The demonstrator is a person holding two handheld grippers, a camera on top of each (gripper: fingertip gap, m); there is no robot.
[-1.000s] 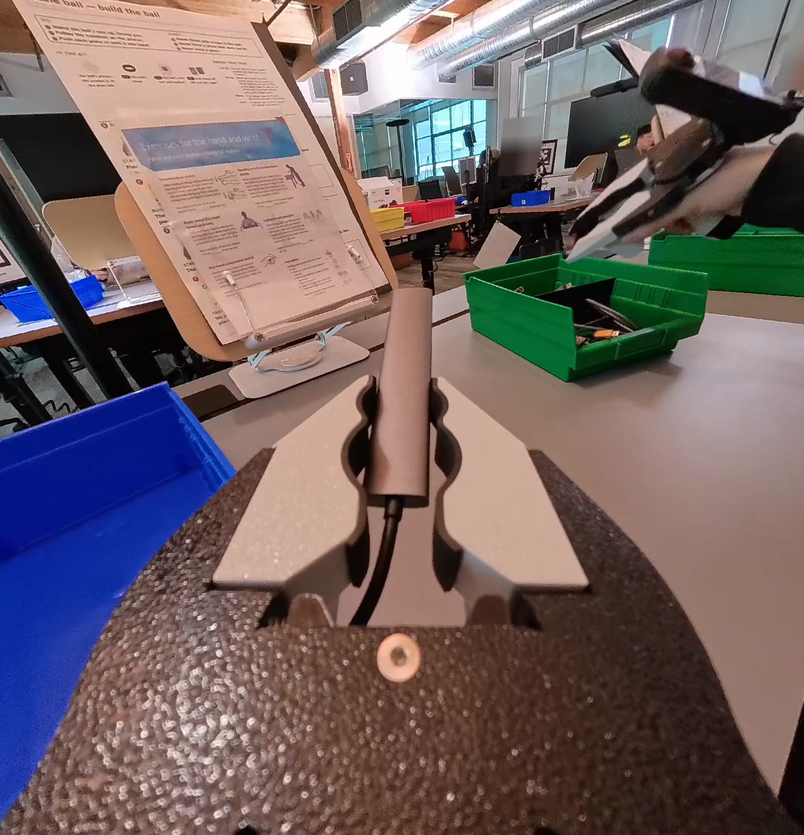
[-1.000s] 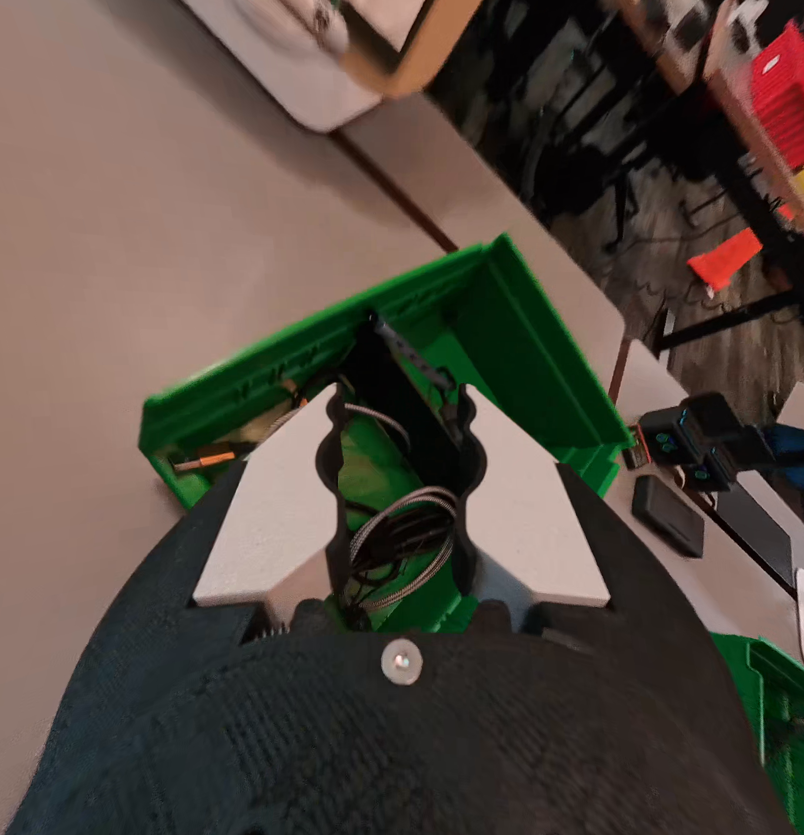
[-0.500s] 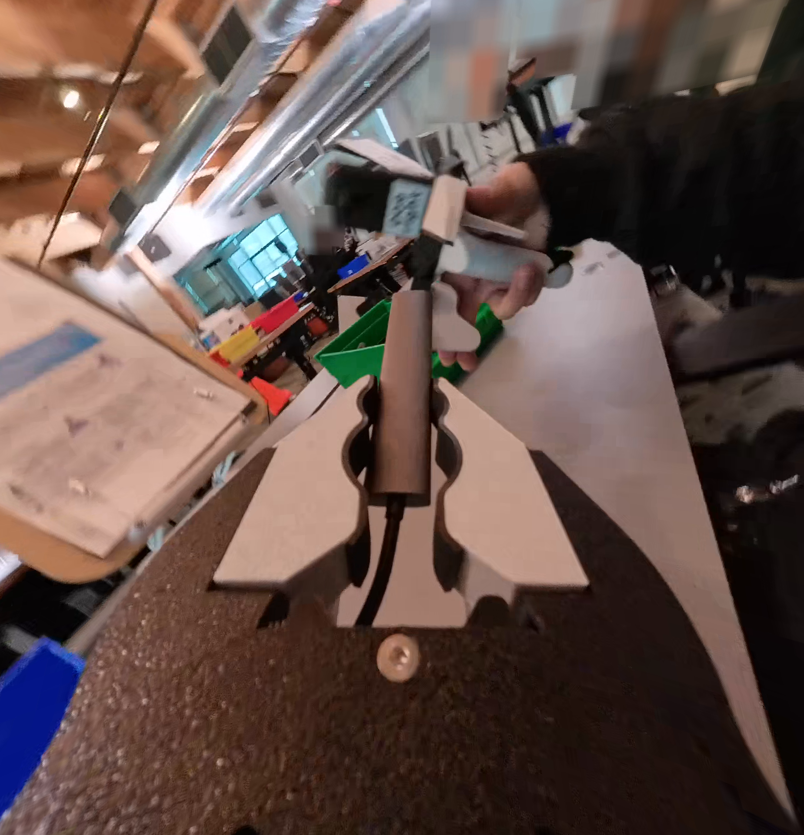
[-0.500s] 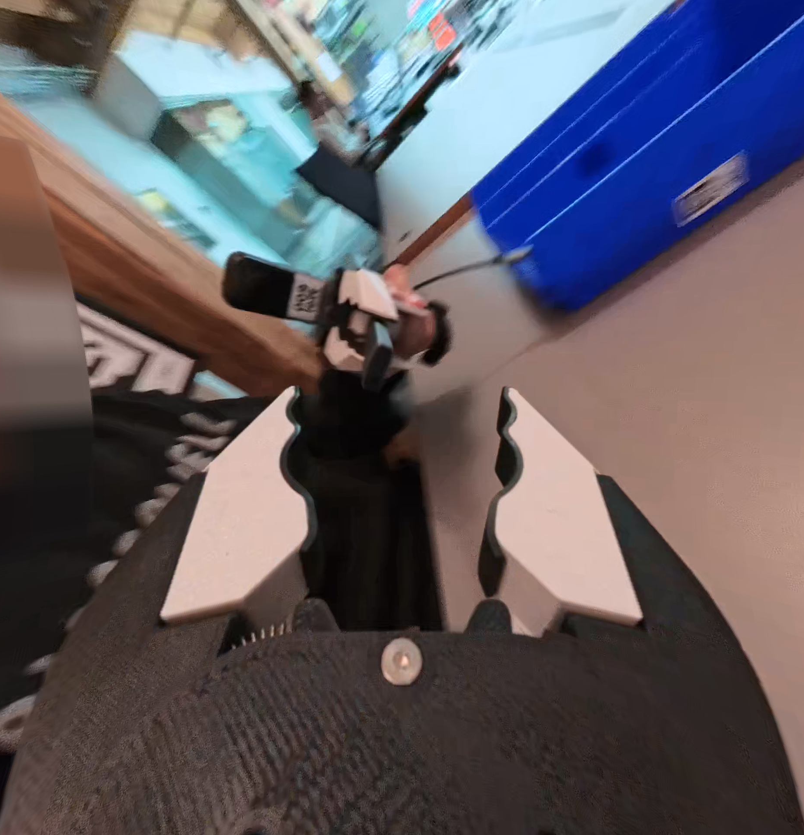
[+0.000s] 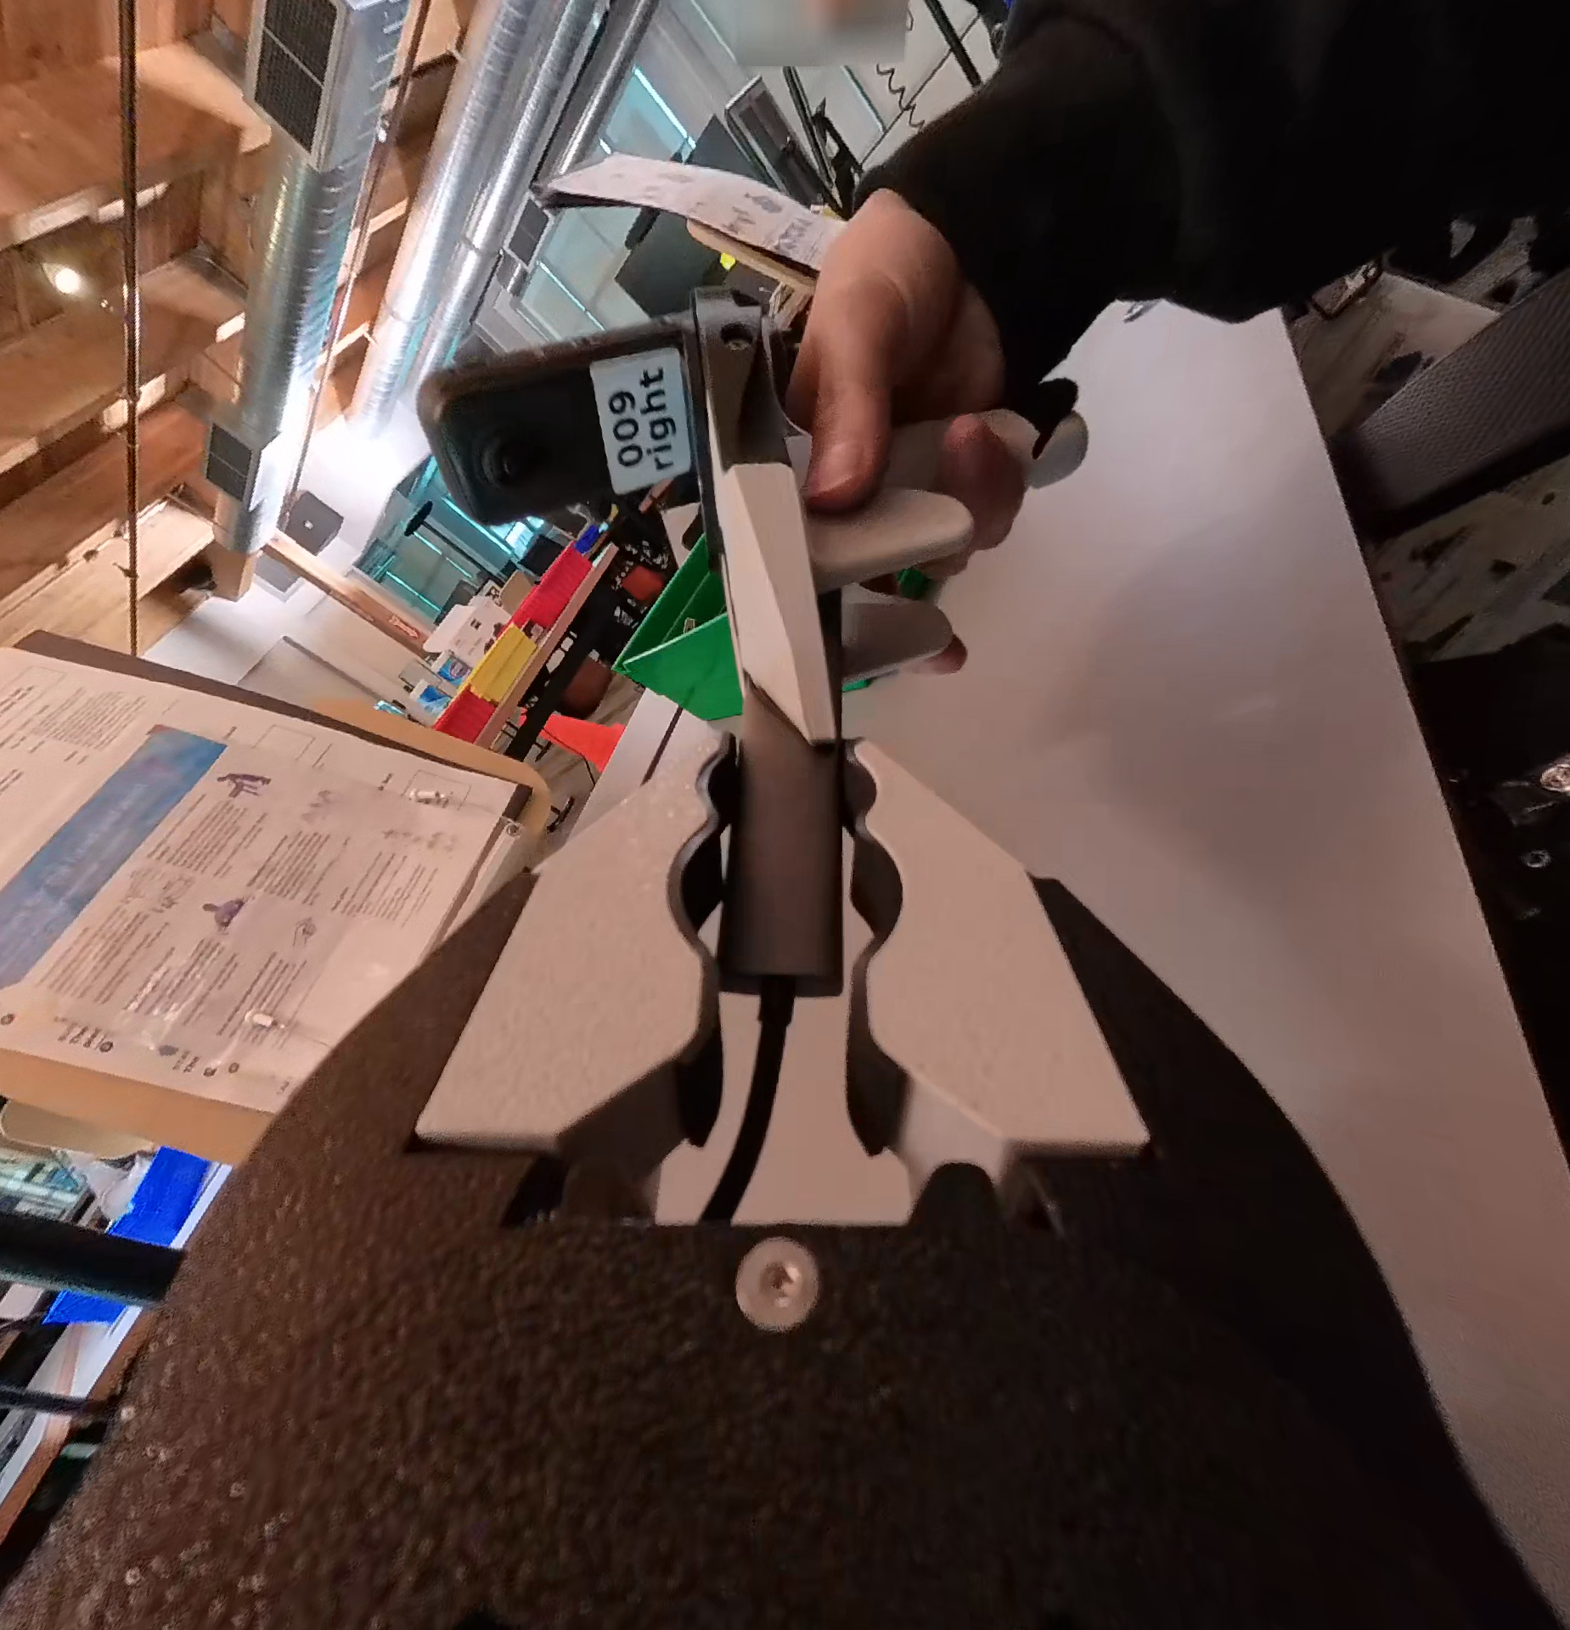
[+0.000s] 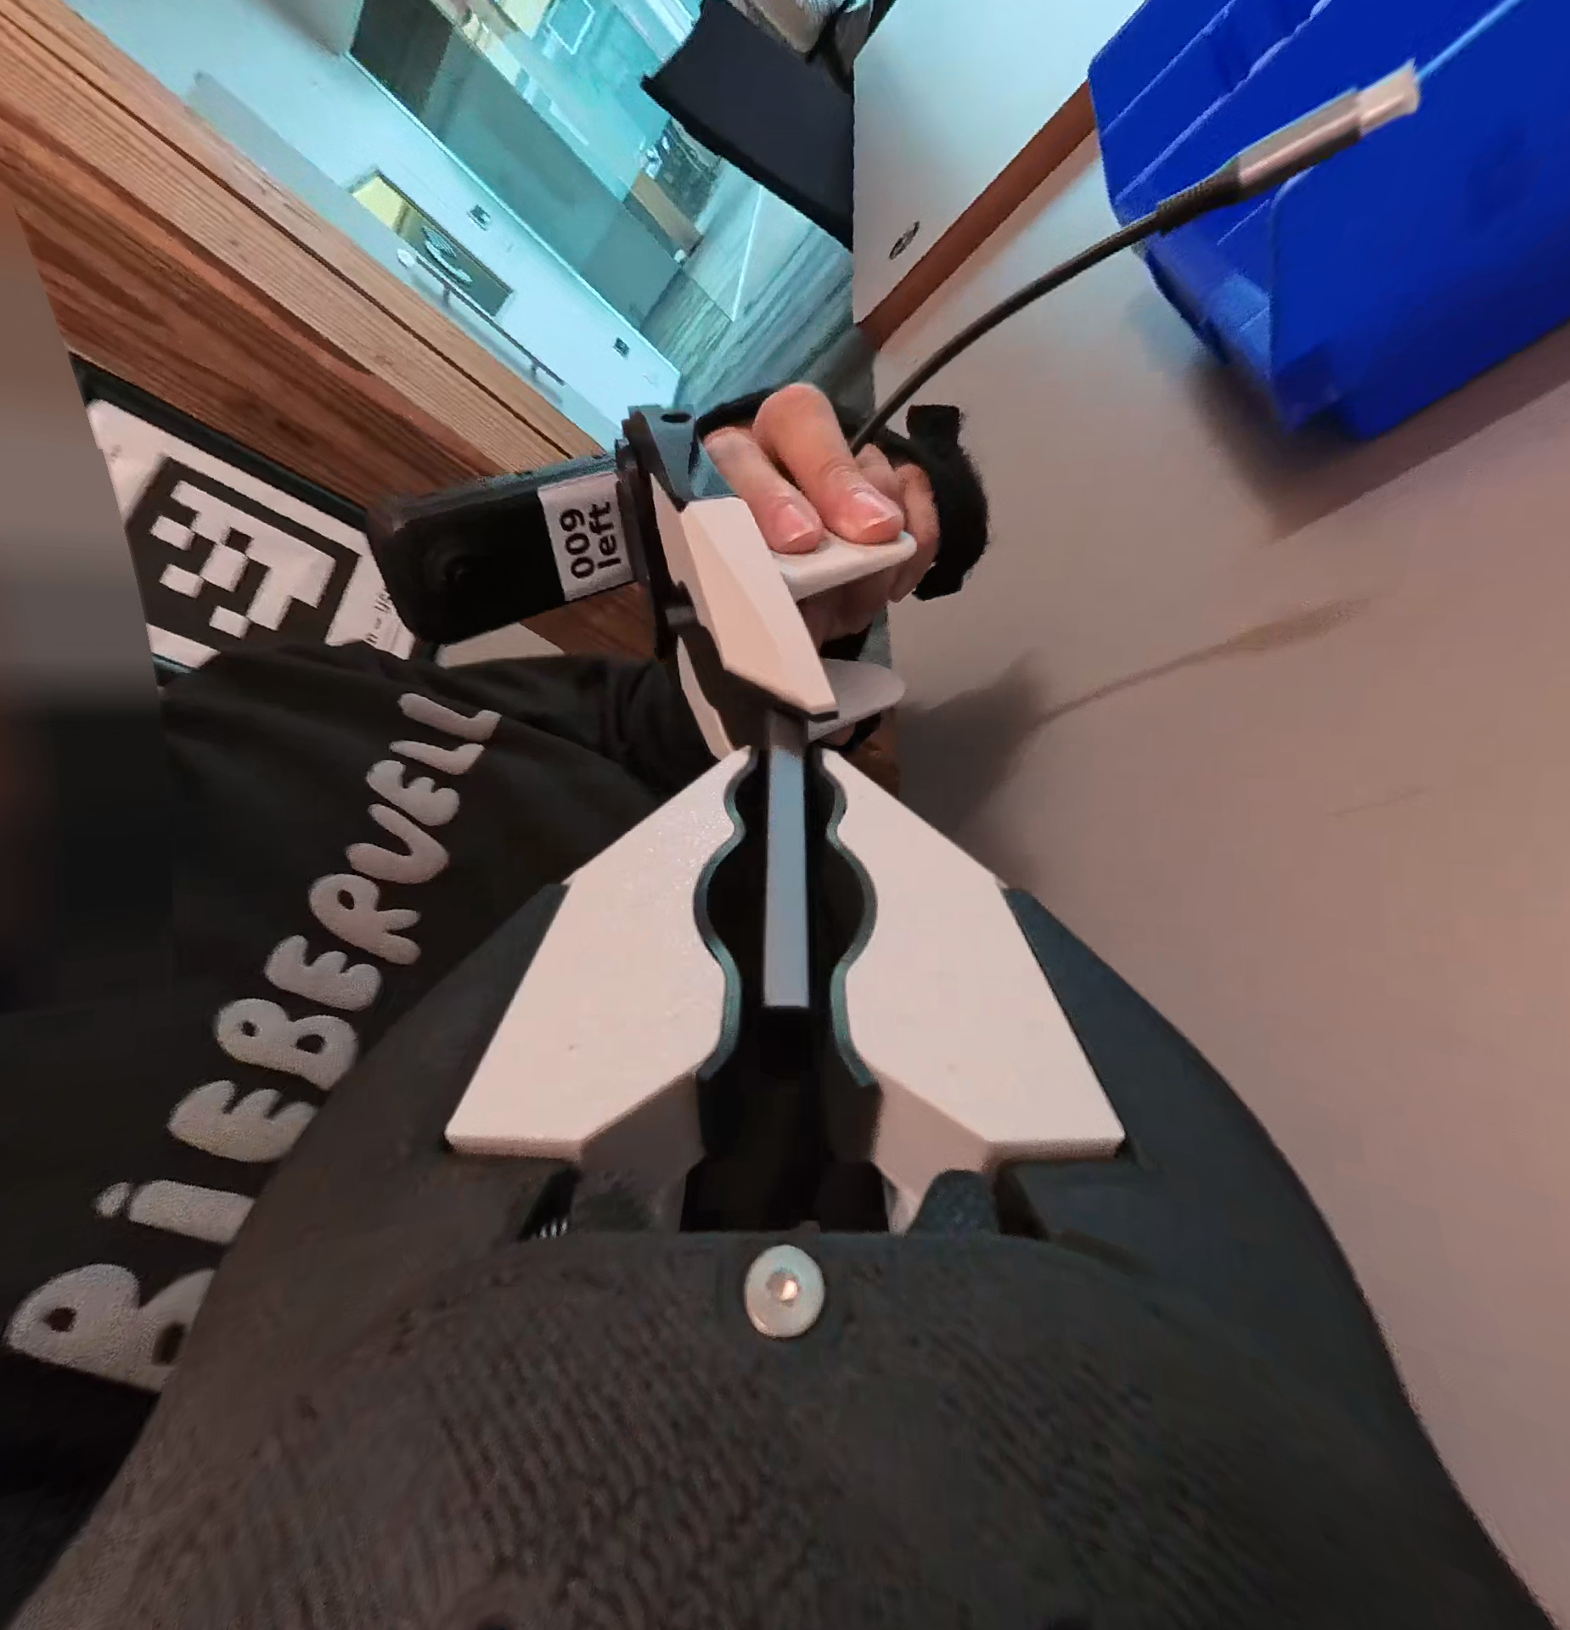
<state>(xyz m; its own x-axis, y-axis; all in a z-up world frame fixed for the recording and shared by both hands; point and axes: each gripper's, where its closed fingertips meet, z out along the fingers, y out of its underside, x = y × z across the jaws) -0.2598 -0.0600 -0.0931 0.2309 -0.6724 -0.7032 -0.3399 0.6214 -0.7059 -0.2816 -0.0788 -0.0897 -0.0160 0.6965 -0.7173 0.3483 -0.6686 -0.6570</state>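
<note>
Right gripper point(image 6: 785, 882) now closed onto grey hub point(image 5: 785, 873), left gripper point(image 5: 785, 891) clamping its other end

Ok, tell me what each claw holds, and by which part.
Both grip one grey USB hub: left claw at its cable end, right claw at the opposite end.

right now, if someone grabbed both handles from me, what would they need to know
Left claw: shut on the cable end of the grey hub.
Right claw: closed on the hub's other end, facing the left one; the hub bridges both, held off the table.
Black cable: runs out past the left hand, and its metal plug hangs free in front of the blue bin.
Green bin: behind the right claw, untouched.
Neither claw has let go.
</note>
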